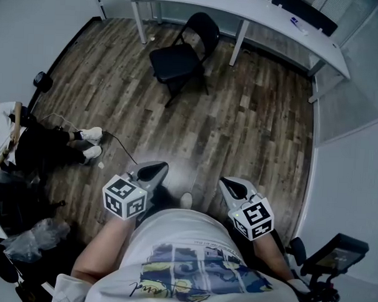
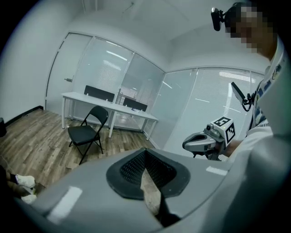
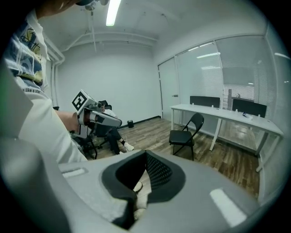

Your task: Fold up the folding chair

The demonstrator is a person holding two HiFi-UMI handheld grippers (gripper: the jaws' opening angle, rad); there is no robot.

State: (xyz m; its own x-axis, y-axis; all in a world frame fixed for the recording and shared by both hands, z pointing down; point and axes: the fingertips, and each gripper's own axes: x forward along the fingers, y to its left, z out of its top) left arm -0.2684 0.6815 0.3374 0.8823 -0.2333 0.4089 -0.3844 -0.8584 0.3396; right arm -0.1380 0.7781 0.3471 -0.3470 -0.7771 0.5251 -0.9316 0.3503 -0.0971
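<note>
A white T-shirt [image 1: 191, 241] with a blue and yellow print is worn. The left tongs [image 1: 155, 169] and the right tongs [image 1: 230, 184] are cased in smooth grey shells. Black ribbed pads [image 2: 134, 170] are set inside, and a black-and-white marker cube [image 1: 124, 197] is carried on each.

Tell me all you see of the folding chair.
The chair is black, with a thin tube frame that looks like metal, a flat seat and a curved backrest. It is unfolded and stands upright on the wood floor, next to the white desk. Its seat is bare; only the floor touches it.
</note>
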